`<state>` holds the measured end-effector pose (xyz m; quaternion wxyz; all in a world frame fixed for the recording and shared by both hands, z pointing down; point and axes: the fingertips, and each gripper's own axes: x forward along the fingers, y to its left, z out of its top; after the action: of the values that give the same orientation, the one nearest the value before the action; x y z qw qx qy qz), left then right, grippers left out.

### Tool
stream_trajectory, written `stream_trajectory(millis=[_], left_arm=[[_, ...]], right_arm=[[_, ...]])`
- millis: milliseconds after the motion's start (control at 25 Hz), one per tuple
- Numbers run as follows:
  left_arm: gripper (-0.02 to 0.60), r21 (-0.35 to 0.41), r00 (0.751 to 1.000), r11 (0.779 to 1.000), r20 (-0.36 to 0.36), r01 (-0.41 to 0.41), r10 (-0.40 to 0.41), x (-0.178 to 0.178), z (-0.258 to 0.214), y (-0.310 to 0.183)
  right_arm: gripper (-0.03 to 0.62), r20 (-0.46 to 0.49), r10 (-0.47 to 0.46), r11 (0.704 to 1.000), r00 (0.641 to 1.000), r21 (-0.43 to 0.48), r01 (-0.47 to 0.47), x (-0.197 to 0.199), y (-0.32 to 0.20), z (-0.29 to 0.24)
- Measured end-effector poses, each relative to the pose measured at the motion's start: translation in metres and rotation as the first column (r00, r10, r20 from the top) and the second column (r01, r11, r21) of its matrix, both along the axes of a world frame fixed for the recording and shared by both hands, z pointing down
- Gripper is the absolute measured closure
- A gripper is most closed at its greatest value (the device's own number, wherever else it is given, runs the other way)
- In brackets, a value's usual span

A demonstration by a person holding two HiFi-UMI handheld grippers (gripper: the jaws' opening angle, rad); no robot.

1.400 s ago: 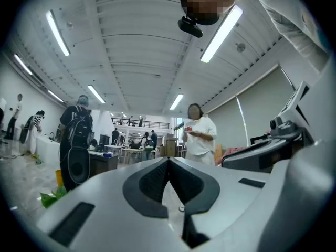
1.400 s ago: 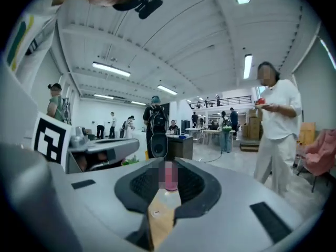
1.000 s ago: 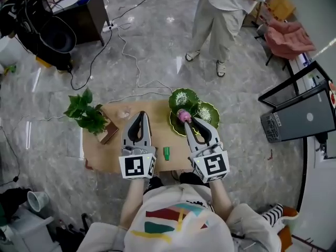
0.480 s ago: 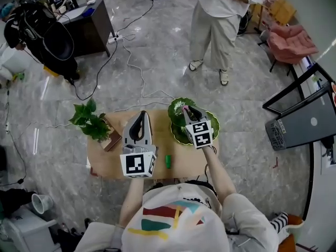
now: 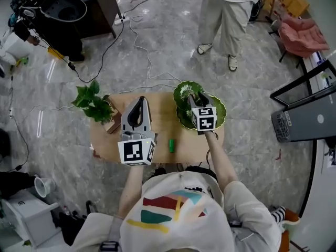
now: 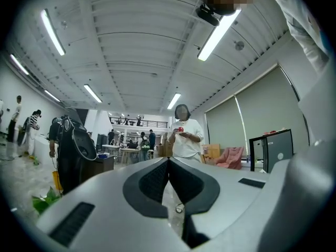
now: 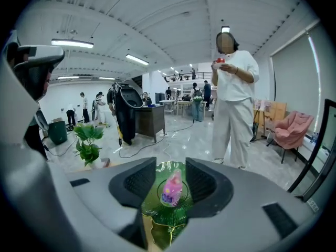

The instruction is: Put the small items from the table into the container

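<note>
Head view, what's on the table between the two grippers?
A small green item lies on the table between the left gripper and the right gripper, whose jaws are opening around a pink item in the dish. The head view shows it.

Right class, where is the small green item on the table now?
In the head view the small green item lies on the table, between the left gripper and the leaf-shaped dish on its right.
</note>
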<state>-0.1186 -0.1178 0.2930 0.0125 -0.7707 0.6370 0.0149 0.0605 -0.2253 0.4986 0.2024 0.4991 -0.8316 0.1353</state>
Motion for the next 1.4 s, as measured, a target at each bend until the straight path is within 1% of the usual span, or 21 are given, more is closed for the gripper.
stream_trajectory(millis=[40,80,280,400,440,520,600,720,880,1000,1120,1240,1400], left_arm=[[0.574,-0.002,1.000,1.000,-0.001,0.002,-0.002,-0.001,0.001,0.001],[0.574,-0.003,1.000,1.000,-0.001,0.003,-0.003,-0.002,0.003,0.001],[0.574,-0.005,1.000,1.000,-0.009,-0.004,0.004,0.000,0.006,-0.002],[0.574,-0.002,1.000,1.000,-0.014,-0.020,0.020,0.006,0.006,-0.003],[0.574,0.000,1.000,1.000,-0.016,-0.026,0.026,0.008,0.006,-0.003],[0.574,0.006,0.999,0.999,-0.014,-0.040,0.040,0.013,0.004,-0.002],[0.574,0.014,0.999,0.999,-0.008,-0.050,0.051,0.017,0.001,-0.002],[0.574,0.032,0.998,0.998,-0.013,-0.062,0.063,0.024,-0.002,-0.001],[0.574,0.050,0.996,0.995,-0.028,-0.084,0.086,0.030,-0.004,-0.001],[0.574,0.068,0.993,0.992,-0.034,-0.110,0.112,0.036,-0.007,0.000],[0.574,0.083,0.992,0.990,-0.037,-0.116,0.119,0.039,-0.011,0.002],[0.574,0.102,0.990,0.988,-0.067,-0.120,0.127,0.040,-0.014,0.004],[0.574,0.097,0.991,0.988,-0.044,-0.121,0.126,0.044,-0.014,0.006]], right_arm=[[0.401,0.010,0.007,1.000,1.000,0.016,-0.008,0.000,0.001,-0.002],[0.368,0.021,0.010,1.000,1.000,0.020,-0.011,0.001,0.003,-0.003],[0.367,0.061,-0.009,0.999,0.998,0.044,0.006,0.001,0.020,-0.023],[0.368,0.058,-0.038,0.996,0.998,0.078,0.033,-0.002,0.035,-0.047],[0.372,0.046,-0.033,0.994,0.998,0.102,0.028,-0.001,0.040,-0.058],[0.580,0.019,0.001,0.984,1.000,0.178,-0.004,0.004,0.050,-0.086],[0.582,0.033,0.005,0.969,0.999,0.248,-0.013,0.003,0.065,-0.117],[0.581,0.109,-0.027,0.952,0.994,0.307,-0.008,0.001,0.088,-0.155],[0.582,0.112,-0.050,0.932,0.992,0.364,0.006,0.002,0.104,-0.181],[0.582,0.124,-0.041,0.927,0.991,0.375,-0.008,0.006,0.108,-0.189],[0.582,0.118,-0.031,0.922,0.993,0.386,-0.017,0.010,0.111,-0.193],[0.580,0.111,-0.026,0.922,0.993,0.388,-0.020,0.013,0.113,-0.194],[0.581,0.116,-0.024,0.925,0.993,0.380,-0.022,0.015,0.115,-0.193]])
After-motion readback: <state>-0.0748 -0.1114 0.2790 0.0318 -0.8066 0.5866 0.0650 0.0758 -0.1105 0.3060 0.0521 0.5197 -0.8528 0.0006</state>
